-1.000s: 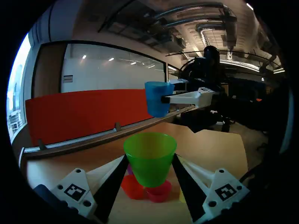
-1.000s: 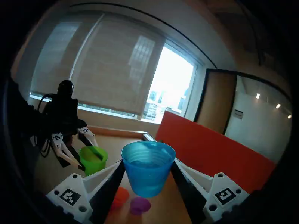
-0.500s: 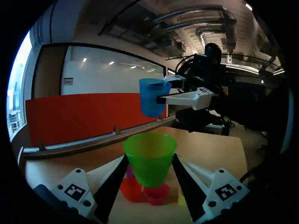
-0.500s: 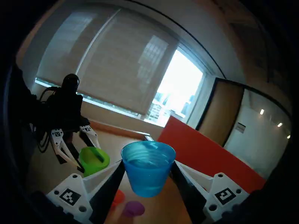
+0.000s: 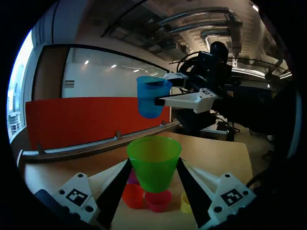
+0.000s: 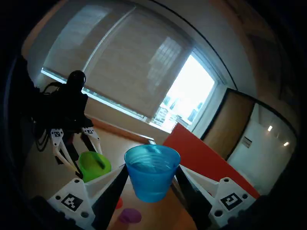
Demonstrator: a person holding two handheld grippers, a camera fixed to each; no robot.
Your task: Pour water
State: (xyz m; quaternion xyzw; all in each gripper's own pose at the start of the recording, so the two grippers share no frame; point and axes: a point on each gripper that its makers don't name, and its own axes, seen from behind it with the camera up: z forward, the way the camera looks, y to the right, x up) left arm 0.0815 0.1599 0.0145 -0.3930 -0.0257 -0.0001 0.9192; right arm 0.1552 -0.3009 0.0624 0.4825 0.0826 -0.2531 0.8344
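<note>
Two hand-held grippers hang above the pale wooden counter point(image 5: 215, 153). The left hand-held gripper point(image 5: 153, 165) is clamped on a smooth, tapered green cup point(image 5: 154, 170). The right hand-held gripper point(image 6: 152, 170) is clamped on a translucent blue cup point(image 6: 152, 182) part-filled with water. In the last second the blue cup has risen and closed in above the green one while staying upright, so tipping looks imminent. Small red cups point(image 5: 157, 200) sit below.
</note>
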